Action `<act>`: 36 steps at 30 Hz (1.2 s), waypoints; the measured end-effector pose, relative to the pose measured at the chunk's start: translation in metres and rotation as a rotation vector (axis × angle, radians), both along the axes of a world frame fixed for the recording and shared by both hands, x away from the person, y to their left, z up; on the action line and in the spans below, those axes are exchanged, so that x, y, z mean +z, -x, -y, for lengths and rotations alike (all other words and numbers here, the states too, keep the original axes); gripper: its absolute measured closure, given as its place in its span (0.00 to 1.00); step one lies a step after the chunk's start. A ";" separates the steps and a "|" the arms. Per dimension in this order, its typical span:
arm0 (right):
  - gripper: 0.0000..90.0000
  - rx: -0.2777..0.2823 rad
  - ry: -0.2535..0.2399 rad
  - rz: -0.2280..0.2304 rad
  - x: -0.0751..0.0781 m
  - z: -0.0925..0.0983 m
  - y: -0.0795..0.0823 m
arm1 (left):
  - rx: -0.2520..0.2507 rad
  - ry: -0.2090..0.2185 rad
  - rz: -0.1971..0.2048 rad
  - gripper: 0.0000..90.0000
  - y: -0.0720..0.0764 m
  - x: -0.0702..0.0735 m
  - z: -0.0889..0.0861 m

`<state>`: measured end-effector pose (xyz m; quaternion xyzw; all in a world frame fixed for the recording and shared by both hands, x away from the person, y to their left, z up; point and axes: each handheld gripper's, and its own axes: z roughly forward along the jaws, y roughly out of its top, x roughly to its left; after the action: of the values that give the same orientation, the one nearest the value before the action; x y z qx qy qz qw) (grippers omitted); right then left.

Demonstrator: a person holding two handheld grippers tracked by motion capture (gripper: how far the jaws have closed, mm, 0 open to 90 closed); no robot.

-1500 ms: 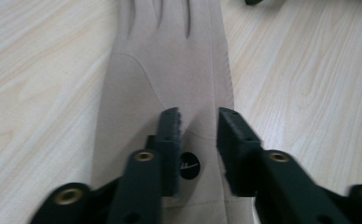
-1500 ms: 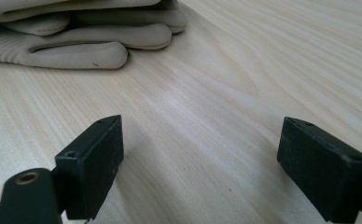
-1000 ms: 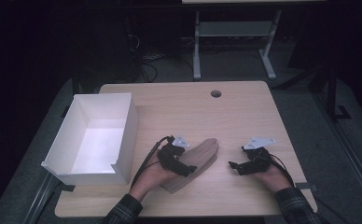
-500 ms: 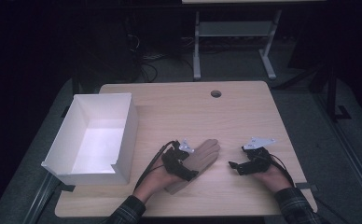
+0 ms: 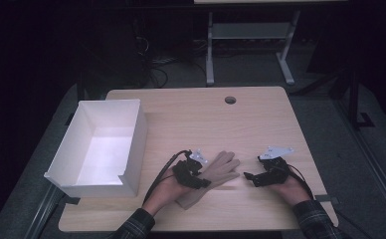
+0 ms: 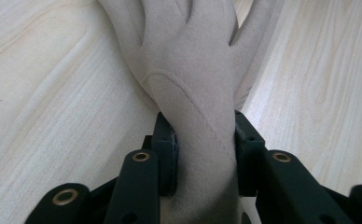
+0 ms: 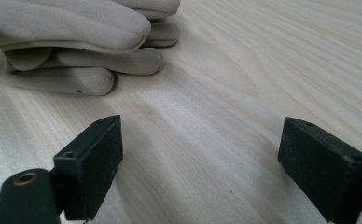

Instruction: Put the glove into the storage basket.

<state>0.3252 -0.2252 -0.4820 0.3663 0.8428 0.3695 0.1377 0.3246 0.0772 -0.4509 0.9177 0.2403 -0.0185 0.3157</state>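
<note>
**Beige glove pinched at the wrist**

My left tongs (image 6: 205,154) have just been closing and now squeeze the cuff of a soft beige glove (image 6: 193,60), seamed, fingers spread flat on the pale desk (image 5: 191,114). My right tongs (image 7: 200,158) rest wide open just beside its fingertips, holding nothing.

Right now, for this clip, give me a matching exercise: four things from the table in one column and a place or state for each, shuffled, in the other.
Things:
1. left tongs
2. right tongs
3. beige glove
4. white box

Places or states:
A. open-topped, at the table's left edge
B. jaws wide apart over bare wood
C. lying flat, fingers spread toward the right tongs
D. just closed, jaws pressing the glove's wrist from both sides

Pairs: 1-D, 2-B, 3-C, 4-A
</note>
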 end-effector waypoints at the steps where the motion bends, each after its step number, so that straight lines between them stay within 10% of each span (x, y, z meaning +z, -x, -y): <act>1: 0.15 0.000 0.000 0.000 0.000 0.000 0.000 | -0.004 -0.006 -0.003 0.76 0.000 0.001 -0.001; 36: 0.15 0.001 -0.004 -0.004 0.000 -0.001 0.001 | 0.168 0.074 0.049 0.77 -0.026 0.137 -0.066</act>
<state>0.3244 -0.2242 -0.4818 0.3671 0.8424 0.3705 0.1351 0.3507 0.1432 -0.3136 0.8822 0.3076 0.0213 0.3558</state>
